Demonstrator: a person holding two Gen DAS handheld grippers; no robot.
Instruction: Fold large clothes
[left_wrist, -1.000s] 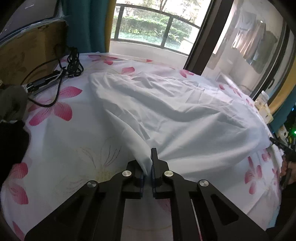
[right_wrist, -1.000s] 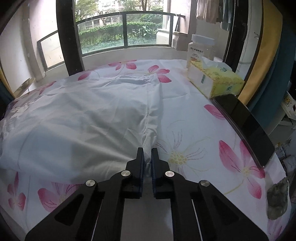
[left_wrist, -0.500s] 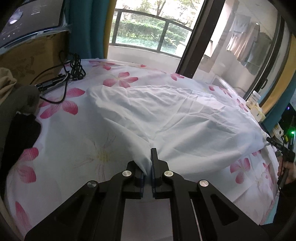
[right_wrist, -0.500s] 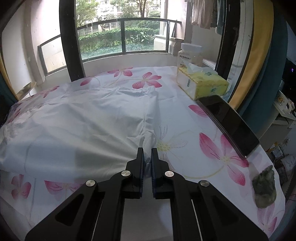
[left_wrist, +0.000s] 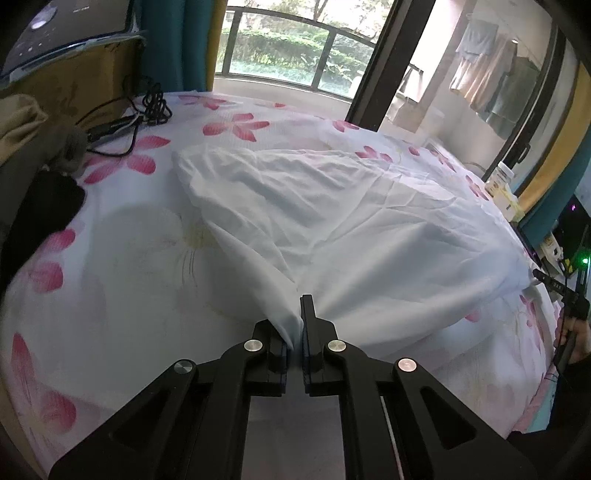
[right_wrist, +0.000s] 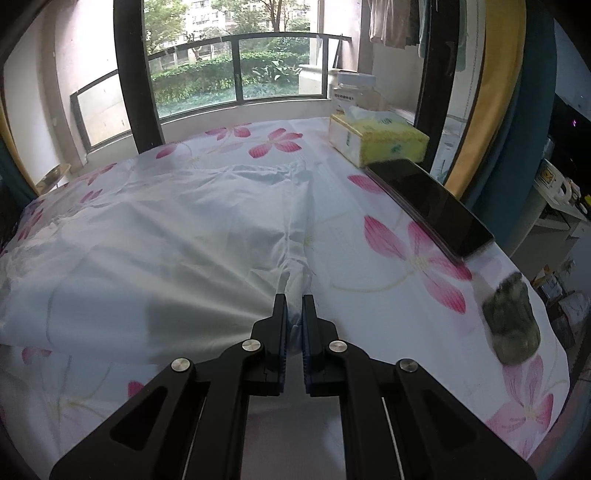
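Note:
A large white garment (left_wrist: 332, 221) lies spread and wrinkled over a table covered by a white cloth with pink flowers (left_wrist: 110, 266). My left gripper (left_wrist: 298, 321) is shut on the garment's near left corner, the fabric rising in a peak to its jaws. In the right wrist view the same white garment (right_wrist: 166, 251) fills the left and middle. My right gripper (right_wrist: 294, 314) is shut on a bunched near right corner of it. The other gripper (left_wrist: 554, 288) and a hand show at the far right edge of the left wrist view.
Black cables (left_wrist: 147, 107) and a dark bundle (left_wrist: 40, 206) lie at the table's left. On the right side stand a yellow tissue box (right_wrist: 376, 138), a jar (right_wrist: 354, 90), a dark phone (right_wrist: 432, 203) and a grey-green lump (right_wrist: 511, 321). A window with railing is behind.
Both grippers have pulled back toward the near edge of the table, dragging the garment's corners with them. More flowered cloth shows beyond the garment. Both grips stay shut.

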